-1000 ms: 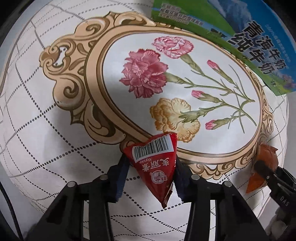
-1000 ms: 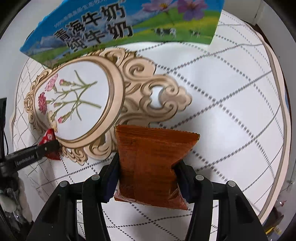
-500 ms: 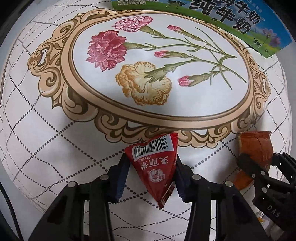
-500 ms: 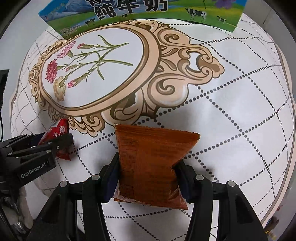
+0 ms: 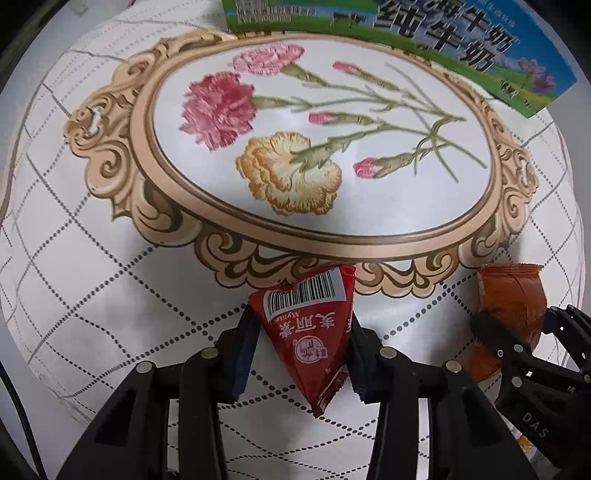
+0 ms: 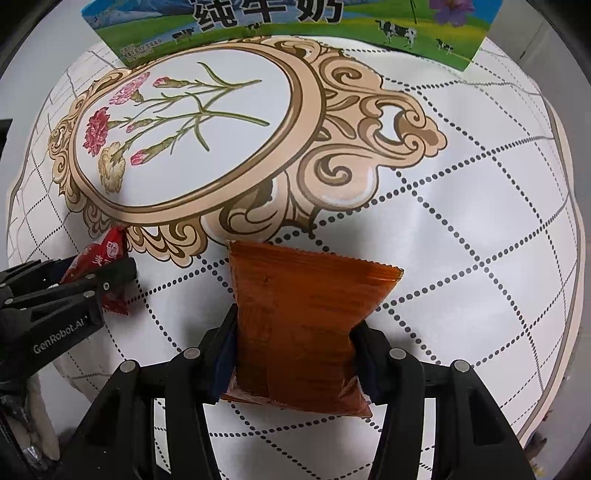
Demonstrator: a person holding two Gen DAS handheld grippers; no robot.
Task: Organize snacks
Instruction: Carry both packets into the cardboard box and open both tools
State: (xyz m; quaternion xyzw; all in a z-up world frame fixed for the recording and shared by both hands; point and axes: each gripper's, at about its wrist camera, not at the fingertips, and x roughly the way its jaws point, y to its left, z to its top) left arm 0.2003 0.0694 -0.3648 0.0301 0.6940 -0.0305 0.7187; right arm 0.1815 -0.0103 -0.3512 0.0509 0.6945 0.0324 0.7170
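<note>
Red foil is seen between the jaws of the left gripper [image 5: 301,347]: a triangular red snack packet [image 5: 308,325], barcode end away from the camera and point toward it, is clamped at its sides by both pads. The jaws stand narrow, closed on the packet. It is held above the tablecloth [image 5: 110,295], over the dotted diamond pattern just below the ornate beige frame print [image 5: 162,206].

In the right wrist view an orange-brown snack pouch [image 6: 299,325] is gripped by the right gripper [image 6: 295,362]. Its jaws have just been closing a little further, with the pouch between them; the pouch is pinched inward at the waist where the pads press. The serrated top edge of the pouch points away from the camera and its lower seam hangs below the pads.

The two grippers are near each other and side by side. The right gripper with its pouch is seen at the right edge of the left wrist view, and the left gripper with the red packet at the left edge of the right wrist view.

A milk carton [image 6: 280,26], printed with green pasture, cows and large Chinese characters, lies at the far edge of the tablecloth, touching the top of the frame print. Carnations [image 5: 221,107] are printed inside the oval.
</note>
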